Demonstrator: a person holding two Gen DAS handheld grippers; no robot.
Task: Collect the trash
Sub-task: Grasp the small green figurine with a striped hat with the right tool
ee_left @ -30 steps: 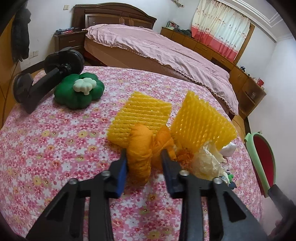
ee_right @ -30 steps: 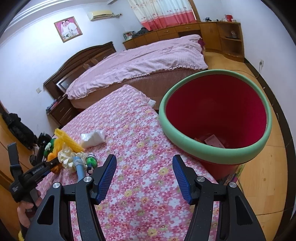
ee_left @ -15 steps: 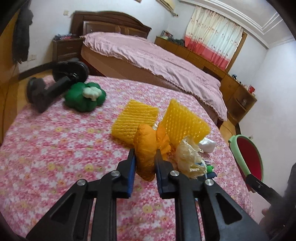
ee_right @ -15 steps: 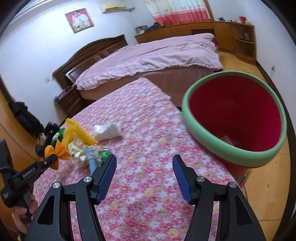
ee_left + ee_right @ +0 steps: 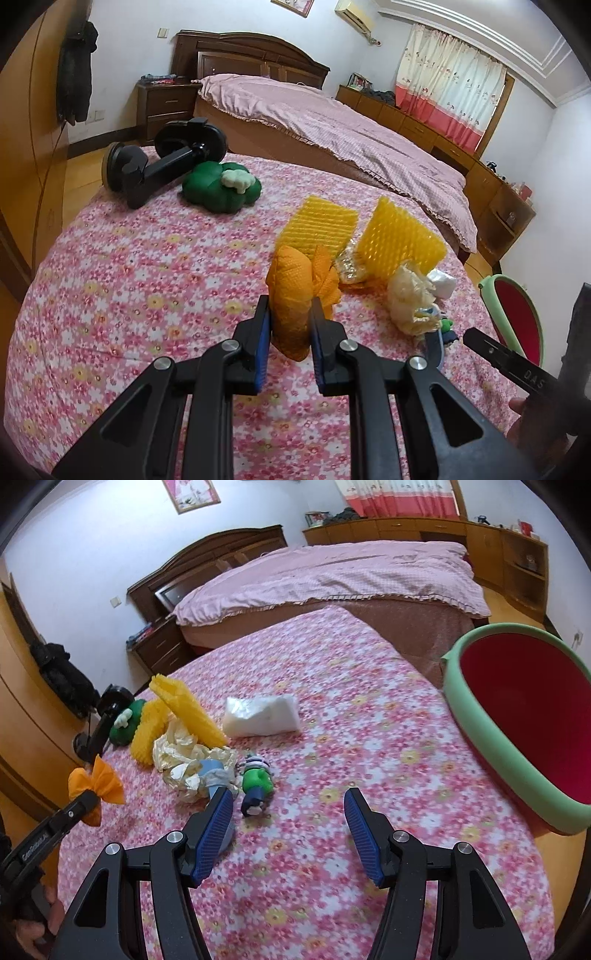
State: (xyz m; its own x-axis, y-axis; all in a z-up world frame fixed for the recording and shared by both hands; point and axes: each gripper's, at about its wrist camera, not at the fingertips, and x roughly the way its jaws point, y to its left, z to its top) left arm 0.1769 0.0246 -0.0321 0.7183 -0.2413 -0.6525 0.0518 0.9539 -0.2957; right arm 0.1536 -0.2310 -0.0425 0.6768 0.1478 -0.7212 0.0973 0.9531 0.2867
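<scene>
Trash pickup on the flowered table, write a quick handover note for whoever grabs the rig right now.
Left gripper: shut on the orange mesh wrapper, lifted off the table.
Right gripper: open, empty, above the tablecloth.
Watermelon bin: off the table's right edge.
Done: wrapper picked up, not yet binned.
Left on table: two yellow foam nets, crumpled cream paper, white plastic bag. The green figurine looks like a toy, probably not trash.
</scene>
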